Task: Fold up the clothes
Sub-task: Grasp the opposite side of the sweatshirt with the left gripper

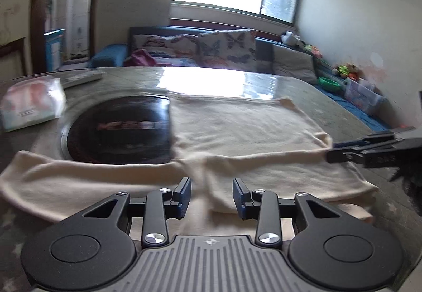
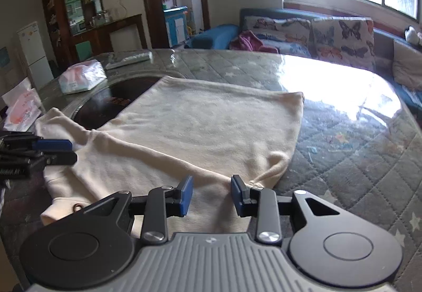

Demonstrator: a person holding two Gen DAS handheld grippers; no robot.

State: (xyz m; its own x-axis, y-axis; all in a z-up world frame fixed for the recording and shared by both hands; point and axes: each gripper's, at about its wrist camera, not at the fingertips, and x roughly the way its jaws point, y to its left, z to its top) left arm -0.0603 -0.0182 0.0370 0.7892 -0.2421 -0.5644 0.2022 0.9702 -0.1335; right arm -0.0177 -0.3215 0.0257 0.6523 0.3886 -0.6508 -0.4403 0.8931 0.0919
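**Inspector:** Location of the jumper (image 1: 237,128)?

**Assessor:** Spread on the glossy table (image 2: 343,120), body flat and reaching far. Partly over the black round plate (image 1: 118,134) on the left. One sleeve (image 1: 263,156) drawn as a raised ridge across the near part toward the right; the other trailing near left.

**Inspector:** State of the claws?

**Assessor:** Left claw (image 1: 211,195): parted wide above the near edge, nothing gripped. Right claw (image 2: 211,195): likewise parted, cuff just beside its right pad, not pinched.

**Inspector:** Hazards from here?

**Assessor:** Likely sliding of the whole piece on the slick top if tugged from one side only. Possible pinch of a single layer at the bunched ridge, leaving a skewed fold. Possible snag of the trailing sleeve against the tissue pack (image 1: 31,105) at far left. Left view blurred; fine creases not judged.
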